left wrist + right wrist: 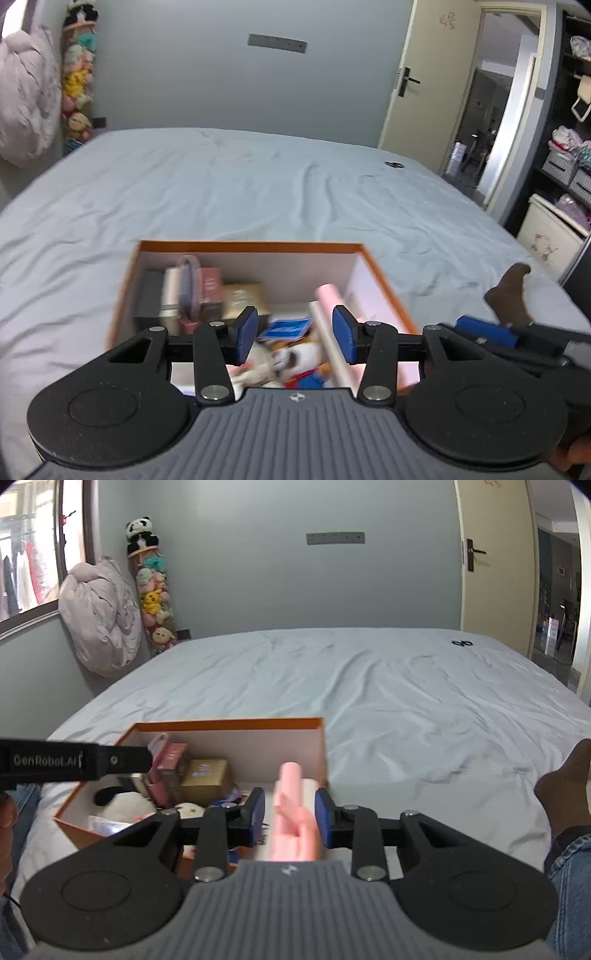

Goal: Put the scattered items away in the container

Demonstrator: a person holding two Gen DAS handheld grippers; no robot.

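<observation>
An orange box (251,246) with a white inside sits on the bed. It holds small cartons, a gold box (245,295), a purple ring (190,288), a blue card (290,328), a plush toy (295,360) and a pink roll (328,314). My left gripper (295,334) hovers open over the box, nothing between its pads. In the right wrist view the blurred pink roll (293,812) stands between the fingers of my right gripper (290,816) over the box's right end (321,746); a gap shows beside the left pad, so it is open.
The grey bed sheet (258,184) stretches beyond the box. A small black item (461,642) lies near its far right corner. A person's brown-socked foot (565,794) and jeans rest right of the box. Shelves and a doorway stand at the right, plush toys at the back left.
</observation>
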